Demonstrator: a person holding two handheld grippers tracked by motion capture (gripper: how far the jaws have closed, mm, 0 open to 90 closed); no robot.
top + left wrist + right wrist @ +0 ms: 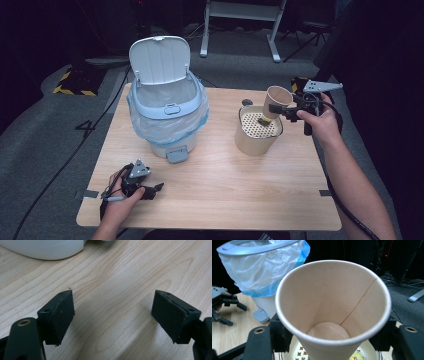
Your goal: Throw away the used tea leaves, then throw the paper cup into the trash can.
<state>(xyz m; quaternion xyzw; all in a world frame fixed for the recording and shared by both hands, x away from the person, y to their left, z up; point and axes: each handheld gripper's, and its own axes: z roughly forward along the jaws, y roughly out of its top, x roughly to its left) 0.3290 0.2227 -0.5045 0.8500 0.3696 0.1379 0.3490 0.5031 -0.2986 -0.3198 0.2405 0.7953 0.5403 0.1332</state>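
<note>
Right tool [284, 111] pinched a paper cup [278, 100], tilted above the perforated strainer pot [257, 131] on the bench [215, 195]; cup looked drained. Left tool [150, 189] rested spread. Next, likely: carry cup to open bin [167, 102].

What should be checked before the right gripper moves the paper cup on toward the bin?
1. Grip: right gripper has its jaws on either side of the paper cup, which is off the table: ok.
2. Cup contents: some liquid sits at the bottom: not ok for binning yet.
3. Cup position: over the strainer container, tilted: ok.
4. Bin lid up, blue-edged liner in place: ok.
5. Left gripper open, holding nothing, resting on the table near the bin's pedal: ok.
6. Whether the strainer holes drain freely: cannot tell.
</note>
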